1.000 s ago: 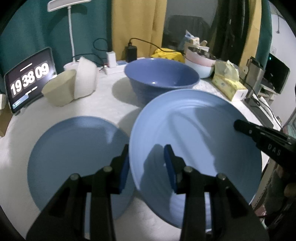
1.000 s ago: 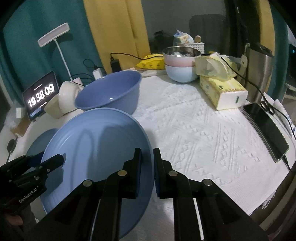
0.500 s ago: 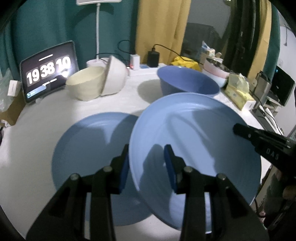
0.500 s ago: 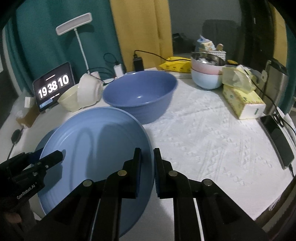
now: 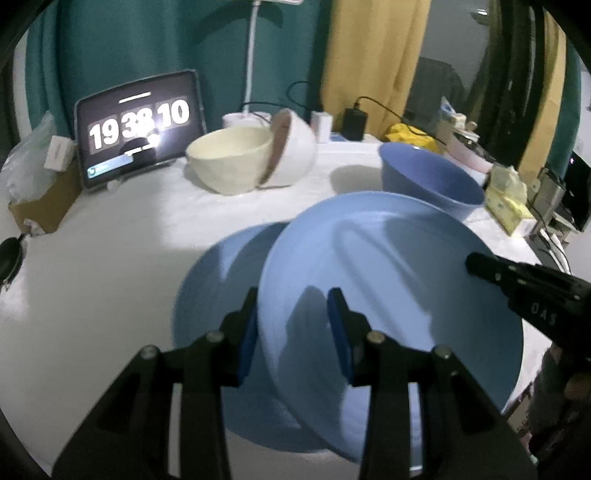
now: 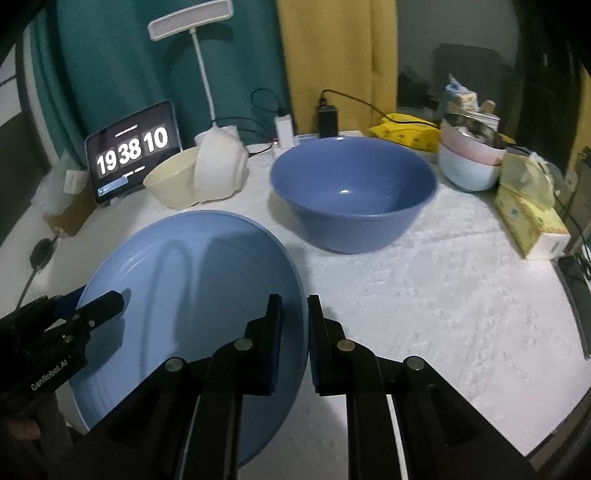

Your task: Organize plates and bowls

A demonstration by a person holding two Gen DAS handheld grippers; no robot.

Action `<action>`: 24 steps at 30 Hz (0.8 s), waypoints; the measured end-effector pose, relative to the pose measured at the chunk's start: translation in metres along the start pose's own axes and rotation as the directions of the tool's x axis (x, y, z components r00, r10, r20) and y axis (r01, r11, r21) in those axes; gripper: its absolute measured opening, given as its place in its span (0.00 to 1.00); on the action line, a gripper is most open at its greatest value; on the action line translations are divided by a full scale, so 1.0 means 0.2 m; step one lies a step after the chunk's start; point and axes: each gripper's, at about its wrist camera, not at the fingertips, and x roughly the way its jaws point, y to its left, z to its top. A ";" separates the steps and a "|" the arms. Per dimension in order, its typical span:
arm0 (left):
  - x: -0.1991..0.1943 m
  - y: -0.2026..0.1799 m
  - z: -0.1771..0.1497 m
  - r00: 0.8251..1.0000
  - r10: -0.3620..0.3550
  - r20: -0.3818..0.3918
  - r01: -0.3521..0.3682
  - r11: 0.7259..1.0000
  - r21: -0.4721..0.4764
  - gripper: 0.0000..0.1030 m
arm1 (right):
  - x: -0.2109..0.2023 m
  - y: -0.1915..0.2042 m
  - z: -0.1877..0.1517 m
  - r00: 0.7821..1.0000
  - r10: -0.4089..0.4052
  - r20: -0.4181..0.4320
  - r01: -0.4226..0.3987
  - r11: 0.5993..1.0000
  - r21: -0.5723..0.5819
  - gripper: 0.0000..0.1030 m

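Observation:
Both grippers hold one light blue plate (image 5: 388, 269) by opposite rims, lifted and tilted above the white tablecloth. My left gripper (image 5: 291, 325) is shut on its near left rim. My right gripper (image 6: 293, 332) is shut on its right rim (image 6: 299, 295). A second light blue plate (image 5: 221, 280) lies flat on the cloth, partly under the held one. A big dark blue bowl (image 6: 352, 192) stands behind. A cream bowl (image 5: 229, 162) and a tipped white bowl (image 5: 291, 151) sit at the back left.
A tablet clock (image 6: 133, 151) and a desk lamp (image 6: 192, 22) stand at the back left. Stacked pink and pale blue bowls (image 6: 469, 158), a tissue pack (image 6: 528, 218) and a phone (image 6: 576, 280) sit at the right. Chargers and cables (image 6: 325, 114) lie along the back.
The held plate has moved left with both grippers and now overlaps the flat plate more. The grips have not changed.

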 end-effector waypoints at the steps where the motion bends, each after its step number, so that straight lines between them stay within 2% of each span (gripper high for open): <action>1: 0.00 0.02 0.00 1.000 0.006 0.000 -0.006 1.000 -0.004 0.36 | 0.01 0.02 0.00 1.000 0.004 -0.003 -0.004 1.000 -0.005 0.14; 11: 0.04 0.16 0.00 0.996 0.088 0.002 -0.088 0.996 -0.003 0.36 | 0.16 0.16 0.04 0.998 0.038 -0.043 -0.040 0.998 -0.042 0.15; 15: 0.09 0.17 -0.02 0.993 0.117 -0.027 -0.116 0.993 0.015 0.36 | 0.21 0.17 0.03 0.997 0.036 -0.070 -0.040 0.998 -0.044 0.16; 20: 0.13 0.18 -0.03 0.991 0.128 -0.048 -0.127 0.992 0.021 0.37 | 0.26 0.18 0.01 0.995 0.035 -0.093 -0.040 0.998 -0.044 0.20; 24: 0.13 0.17 -0.02 0.990 0.134 -0.052 -0.133 0.991 0.027 0.38 | 0.27 0.19 0.00 0.997 0.014 -0.081 -0.020 0.998 -0.067 0.22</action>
